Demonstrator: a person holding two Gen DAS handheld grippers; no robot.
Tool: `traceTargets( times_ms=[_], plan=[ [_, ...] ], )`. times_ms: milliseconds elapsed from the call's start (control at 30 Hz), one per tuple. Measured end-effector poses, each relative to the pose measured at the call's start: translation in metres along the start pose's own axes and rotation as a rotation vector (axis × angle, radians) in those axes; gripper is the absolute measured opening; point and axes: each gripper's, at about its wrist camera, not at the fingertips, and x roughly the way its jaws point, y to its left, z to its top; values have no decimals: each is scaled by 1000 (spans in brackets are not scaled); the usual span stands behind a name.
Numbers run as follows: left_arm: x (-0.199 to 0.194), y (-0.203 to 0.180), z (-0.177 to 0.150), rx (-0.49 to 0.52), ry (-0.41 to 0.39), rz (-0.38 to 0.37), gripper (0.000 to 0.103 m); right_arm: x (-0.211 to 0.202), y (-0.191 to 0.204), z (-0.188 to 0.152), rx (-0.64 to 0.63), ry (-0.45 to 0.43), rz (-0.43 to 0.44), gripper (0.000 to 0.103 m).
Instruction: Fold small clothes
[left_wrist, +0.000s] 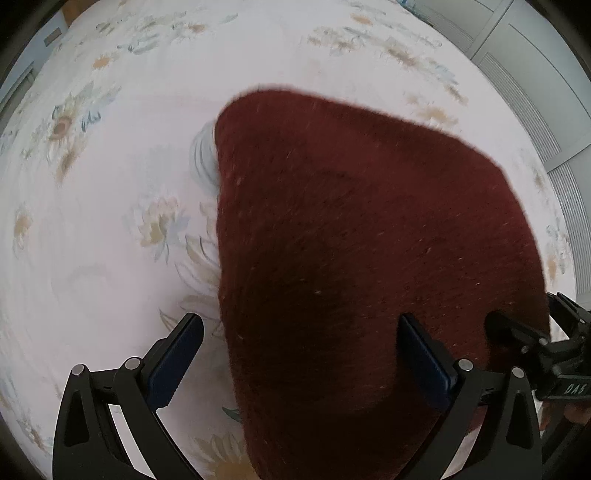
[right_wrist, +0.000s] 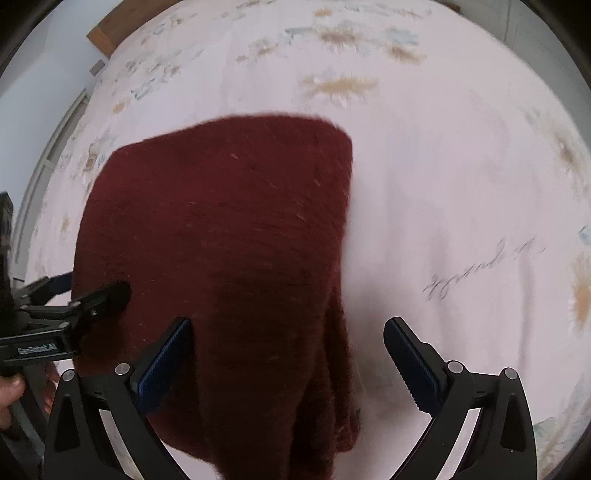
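A dark red knitted garment (left_wrist: 369, 240) lies on the floral bed sheet (left_wrist: 110, 221); it also shows in the right wrist view (right_wrist: 229, 240). My left gripper (left_wrist: 301, 328) is open, its jaws wide apart over the garment's near left edge, holding nothing. My right gripper (right_wrist: 288, 332) is open too, its jaws astride the garment's near right edge, where a folded layer hangs toward the camera. Each gripper shows in the other's view: the right one in the left wrist view (left_wrist: 524, 339) and the left one in the right wrist view (right_wrist: 85, 295), both at the garment's near edge.
The white sheet (right_wrist: 461, 184) with flower prints covers the bed all around the garment. Grey cabinet fronts (left_wrist: 535, 74) stand beyond the bed's far right. A brown wooden piece (right_wrist: 107, 33) and a pale wall lie past the far left.
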Motion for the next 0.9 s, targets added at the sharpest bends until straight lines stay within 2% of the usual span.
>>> traceTargets(
  times_ms=[133,367,567,600,633,667,700,800,900],
  plan=[
    [10,8,-12,-13,-46,-38,103,9,-7,-5,15,-7,29,102],
    [20,20,-19,-50,-39,-120,103,18,-8,-7,11,-12,64,101],
    [22,21,-22,-48,-35,-145,102,19,-1,-7,12,10,97,82],
    [23,20,-23,-49,-34,-153,100,18,1,-6,8,16,93,78],
    [23,20,-23,-52,-34,-169,94,18,2,-5,5,20,93,76],
    [24,20,-23,-52,-33,-190,83,17,3,-5,0,26,96,71],
    [25,21,-19,-50,-32,-210,79,17,4,-5,-4,28,98,65],
    [22,16,-19,-22,-46,-194,72,13,10,-5,-19,20,87,53],
    [14,14,-19,-17,-78,-196,59,6,20,-3,-35,-1,55,44]
  ],
)
